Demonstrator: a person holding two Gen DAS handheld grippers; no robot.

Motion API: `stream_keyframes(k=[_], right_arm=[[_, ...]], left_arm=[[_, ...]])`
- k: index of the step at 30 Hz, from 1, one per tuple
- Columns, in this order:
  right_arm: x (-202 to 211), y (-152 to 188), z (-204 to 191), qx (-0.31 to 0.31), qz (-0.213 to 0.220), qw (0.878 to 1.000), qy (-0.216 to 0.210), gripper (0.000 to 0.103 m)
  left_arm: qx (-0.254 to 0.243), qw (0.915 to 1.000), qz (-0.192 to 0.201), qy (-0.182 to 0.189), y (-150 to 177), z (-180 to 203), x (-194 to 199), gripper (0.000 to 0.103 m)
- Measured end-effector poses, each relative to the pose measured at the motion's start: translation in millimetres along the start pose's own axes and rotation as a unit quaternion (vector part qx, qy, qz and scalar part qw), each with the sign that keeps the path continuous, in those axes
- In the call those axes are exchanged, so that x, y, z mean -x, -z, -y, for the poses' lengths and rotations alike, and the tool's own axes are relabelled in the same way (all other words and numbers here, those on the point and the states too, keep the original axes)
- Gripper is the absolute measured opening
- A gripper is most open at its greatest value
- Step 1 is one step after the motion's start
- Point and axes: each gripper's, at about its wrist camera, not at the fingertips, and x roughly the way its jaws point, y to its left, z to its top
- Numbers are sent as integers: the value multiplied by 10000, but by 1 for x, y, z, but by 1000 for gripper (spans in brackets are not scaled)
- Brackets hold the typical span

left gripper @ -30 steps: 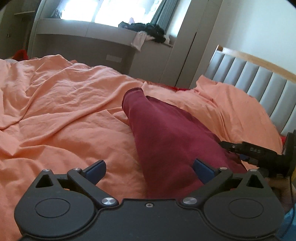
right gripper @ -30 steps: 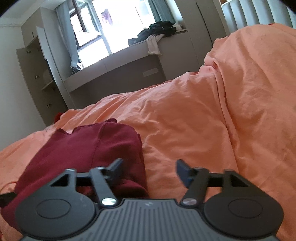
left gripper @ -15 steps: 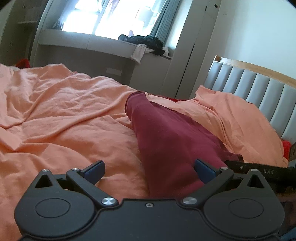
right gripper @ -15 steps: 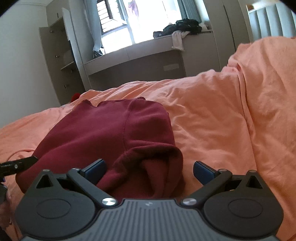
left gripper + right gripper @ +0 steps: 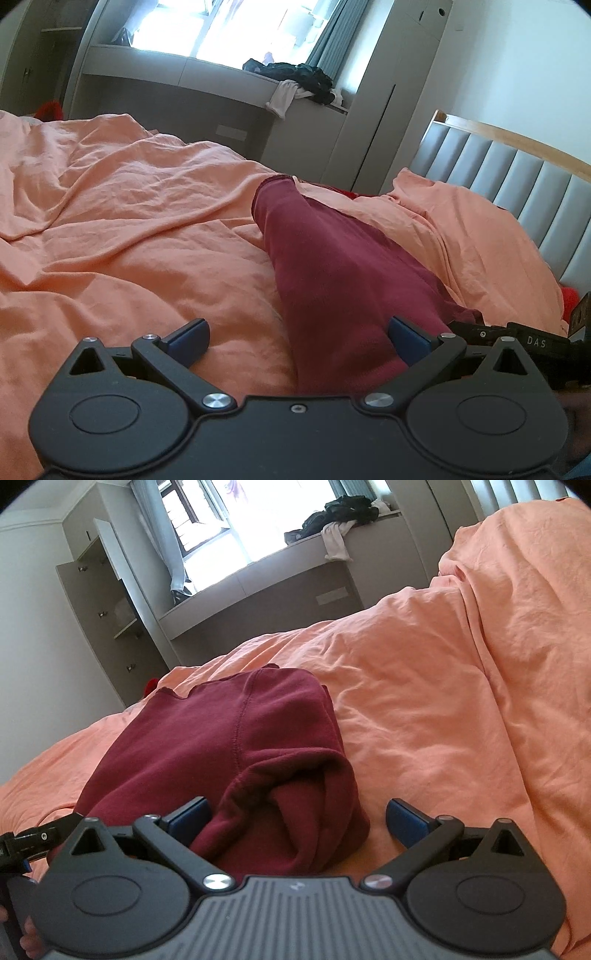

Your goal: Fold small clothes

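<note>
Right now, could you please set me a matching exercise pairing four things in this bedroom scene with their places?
Things:
1. dark red folded garment
2. pile of dark and white clothes
3. grey padded headboard
4. tall grey cabinet with an open door

Places:
A. on the window ledge
B. left of the window
C. on the orange bedsheet
D. behind the orange-covered pillow

Pairs: 1-C, 2-A, 3-D, 4-B

Both cams sit low over the bed, tilted down a bit, facing the window wall. Left-wrist view looks from the garment's left, headboard (image 5: 524, 184) at right. Right-wrist view sits close at its near end. Shared: maroon garment (image 5: 332, 280) (image 5: 229, 738), orange duvet (image 5: 129, 221) (image 5: 443, 701), window ledge w/ clothes pile (image 5: 295, 75) (image 5: 343, 509).
</note>
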Motion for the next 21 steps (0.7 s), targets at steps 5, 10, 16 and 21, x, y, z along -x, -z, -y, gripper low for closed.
stream_keyframes(k=[5, 10, 16, 21], right_arm=[[-1, 1, 1, -61, 2, 10000, -38, 103], [-1, 1, 1, -59, 15, 10000, -33, 103], [2, 2, 9, -457, 264, 9983, -232, 103], [2, 3, 30, -1423, 545, 9869, -521, 103]], left_arm=[[0, 10000, 0, -2, 0, 0, 0, 102], [4, 10000, 4, -2, 0, 0, 0, 102], [6, 10000, -5, 7, 0, 0, 0, 102], [-16, 10000, -18, 30, 0, -1, 0, 102]])
